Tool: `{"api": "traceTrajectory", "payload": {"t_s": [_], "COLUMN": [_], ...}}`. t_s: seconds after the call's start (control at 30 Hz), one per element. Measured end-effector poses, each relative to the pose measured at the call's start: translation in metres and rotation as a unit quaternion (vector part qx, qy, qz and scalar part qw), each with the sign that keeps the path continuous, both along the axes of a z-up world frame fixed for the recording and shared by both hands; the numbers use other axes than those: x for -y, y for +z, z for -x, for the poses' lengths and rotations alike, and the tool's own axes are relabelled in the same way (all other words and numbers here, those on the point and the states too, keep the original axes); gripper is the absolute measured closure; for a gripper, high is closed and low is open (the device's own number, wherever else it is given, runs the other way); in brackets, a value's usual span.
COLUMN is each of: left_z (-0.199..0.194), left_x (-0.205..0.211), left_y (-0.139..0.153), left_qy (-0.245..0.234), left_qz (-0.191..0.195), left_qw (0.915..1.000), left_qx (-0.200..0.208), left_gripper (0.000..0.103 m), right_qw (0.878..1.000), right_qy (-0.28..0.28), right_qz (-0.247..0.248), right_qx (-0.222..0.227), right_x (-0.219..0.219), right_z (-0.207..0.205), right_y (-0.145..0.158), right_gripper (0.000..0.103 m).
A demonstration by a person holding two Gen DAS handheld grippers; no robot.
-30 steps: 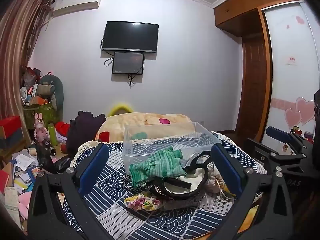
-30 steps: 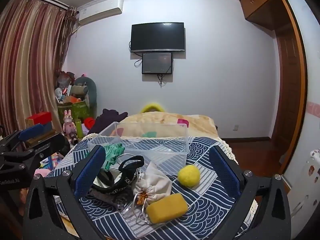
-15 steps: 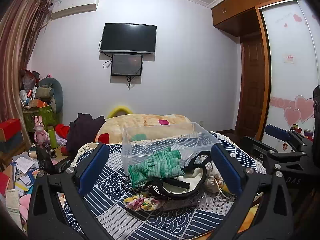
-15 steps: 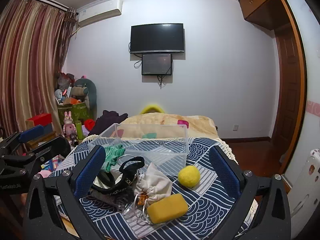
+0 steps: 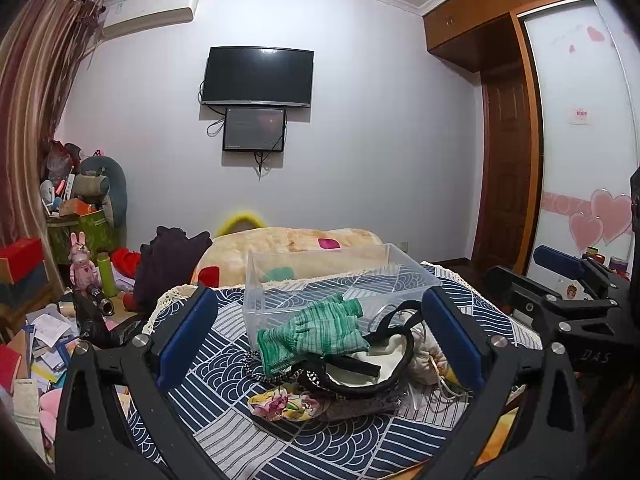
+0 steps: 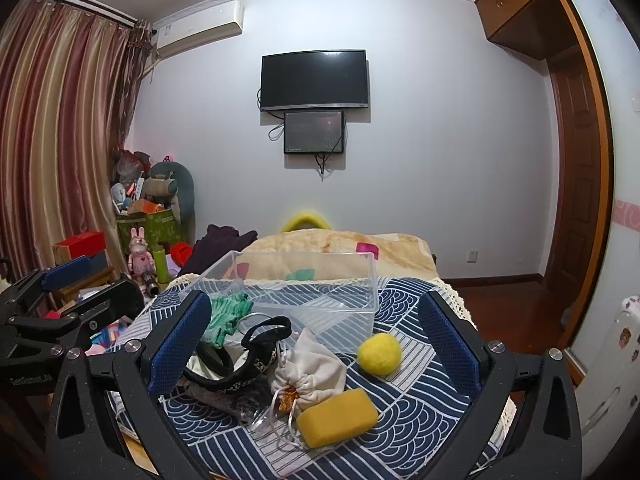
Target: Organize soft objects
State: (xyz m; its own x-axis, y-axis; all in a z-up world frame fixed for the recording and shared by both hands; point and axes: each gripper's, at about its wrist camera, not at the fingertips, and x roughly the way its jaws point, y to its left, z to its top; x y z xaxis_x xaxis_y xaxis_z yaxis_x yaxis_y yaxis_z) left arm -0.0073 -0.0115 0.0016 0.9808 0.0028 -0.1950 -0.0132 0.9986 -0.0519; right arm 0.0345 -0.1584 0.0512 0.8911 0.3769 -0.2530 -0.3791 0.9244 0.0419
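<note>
I am in a bedroom, facing a pale wall with a television (image 6: pixel 314 79) mounted over a smaller screen, and in front of me a table covered in a blue-and-white wave-patterned cloth (image 6: pixel 420 380).

Over the last second very little changes: both my views sit a touch lower and closer to the table than before, and nothing on the cloth has shifted. I read that as settling in to begin, with no object sorted yet.

My left gripper (image 5: pixel 320 340) hangs with its blue pads wide apart, holding nothing, framing the green knitted glove (image 5: pixel 312 332). My right gripper (image 6: pixel 316 344) is equally spread and empty, above the white drawstring pouch (image 6: pixel 310 372).

The clear plastic bin (image 6: pixel 340 280) stands at the far side of the table, and I see nothing inside it; the coloured patches showing through its walls look like the blanket behind.

All the soft things lie just in front of it: the glove draped over a black strap (image 5: pixel 384 380), a floral scrunchie (image 5: pixel 280 404), the pouch, a yellow ball (image 6: pixel 379 353) beside the bin's near wall, and a yellow sponge (image 6: pixel 338 416) nearest me.
</note>
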Motion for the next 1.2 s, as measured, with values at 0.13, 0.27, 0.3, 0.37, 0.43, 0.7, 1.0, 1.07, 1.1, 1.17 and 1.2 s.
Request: {"api": "traceTrajectory", "payload": {"t_s": [0.13, 0.27, 0.3, 0.37, 0.43, 0.7, 1.0, 1.07, 1.1, 1.17, 1.2], "left_z": [-0.0001, 0.0000, 0.0002, -0.0001, -0.0002, -0.0002, 0.0000, -0.0001, -0.0001, 0.0002, -0.0004], "left_x": [-0.0008, -0.0010, -0.0014, -0.0020, -0.0017, -0.0030, -0.0032, -0.0032, -0.0031, -0.0033, -0.0036], "left_y": [0.0003, 0.0006, 0.0008, 0.0008, 0.0007, 0.0002, 0.0002, 0.0002, 0.0001, -0.0002, 0.0003], "left_qy": [0.001, 0.001, 0.001, 0.001, 0.001, 0.001, 0.000, 0.000, 0.000, 0.000, 0.000], "left_qz": [0.001, 0.000, 0.001, 0.001, 0.001, 0.002, 0.002, 0.003, 0.003, 0.003, 0.003], "left_qw": [1.0000, 1.0000, 1.0000, 1.0000, 1.0000, 1.0000, 1.0000, 1.0000, 1.0000, 1.0000, 1.0000], "left_qx": [-0.001, -0.001, -0.001, -0.001, -0.001, -0.003, -0.003, -0.003, -0.003, -0.003, -0.003], "left_gripper": [0.000, 0.000, 0.000, 0.000, 0.000, 0.000, 0.000, 0.000, 0.000, 0.000, 0.000], "right_qw": [1.000, 1.000, 1.000, 1.000, 1.000, 1.000, 1.000, 1.000, 1.000, 1.000, 1.000], "right_qy": [-0.001, 0.000, 0.000, 0.001, 0.000, 0.002, 0.001, 0.002, 0.002, 0.003, 0.004], "right_qz": [0.000, -0.001, -0.001, -0.001, -0.001, -0.002, -0.003, -0.003, -0.003, -0.004, -0.004], "right_qx": [0.001, 0.001, 0.002, 0.002, 0.003, 0.004, 0.005, 0.005, 0.006, 0.006, 0.006], "right_x": [-0.0008, -0.0004, -0.0007, -0.0007, -0.0008, -0.0017, -0.0018, -0.0021, -0.0022, -0.0022, -0.0021], "right_z": [0.0000, -0.0003, -0.0008, -0.0009, -0.0002, 0.0007, 0.0022, 0.0028, 0.0029, 0.0030, 0.0034], "right_y": [-0.0001, -0.0001, -0.0002, -0.0003, -0.0003, 0.0008, 0.0015, 0.0019, 0.0020, 0.0024, 0.0025], "right_gripper": [0.000, 0.000, 0.000, 0.000, 0.000, 0.000, 0.000, 0.000, 0.000, 0.000, 0.000]}}
